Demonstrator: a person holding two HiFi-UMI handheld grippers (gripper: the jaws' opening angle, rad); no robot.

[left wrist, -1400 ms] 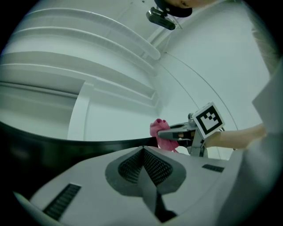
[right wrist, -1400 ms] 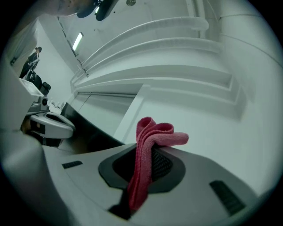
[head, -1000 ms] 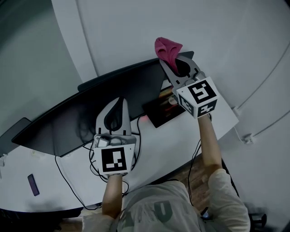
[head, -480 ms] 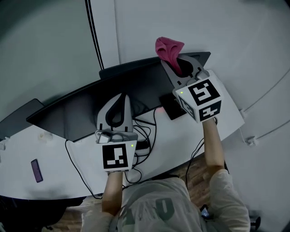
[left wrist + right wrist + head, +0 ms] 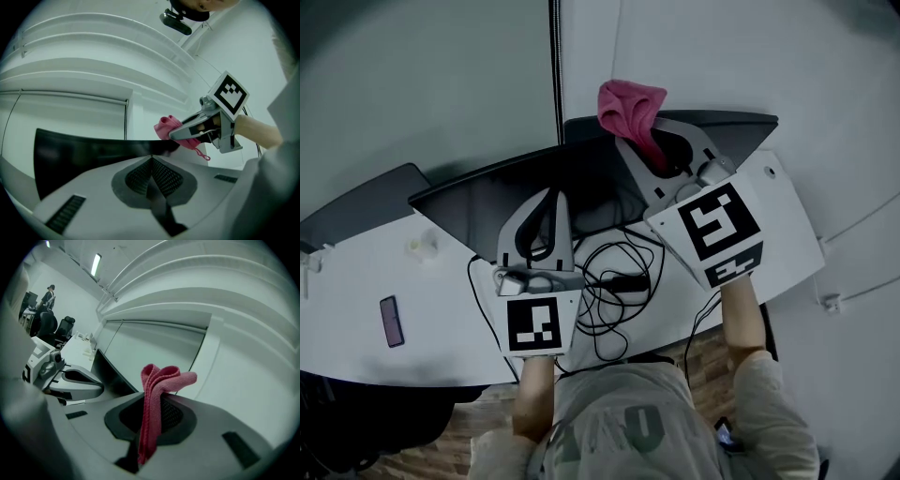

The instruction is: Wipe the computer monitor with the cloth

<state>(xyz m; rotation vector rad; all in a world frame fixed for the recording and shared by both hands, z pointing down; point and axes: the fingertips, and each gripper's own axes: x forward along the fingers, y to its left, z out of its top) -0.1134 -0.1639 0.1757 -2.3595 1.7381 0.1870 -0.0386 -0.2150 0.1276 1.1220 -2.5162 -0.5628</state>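
At monitor (image 5: 487, 206) top edge — right tool (image 5: 642, 142) clamps pink cloth (image 5: 628, 105); left tool (image 5: 551, 195) closed, empty.

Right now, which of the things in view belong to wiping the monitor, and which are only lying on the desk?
Belong to the job:
- pink cloth, clamped in the right gripper
- computer monitor

Just lying about:
- tangle of black cables on the white desk
- phone near the desk's left end
- left gripper, shut and empty, doing nothing
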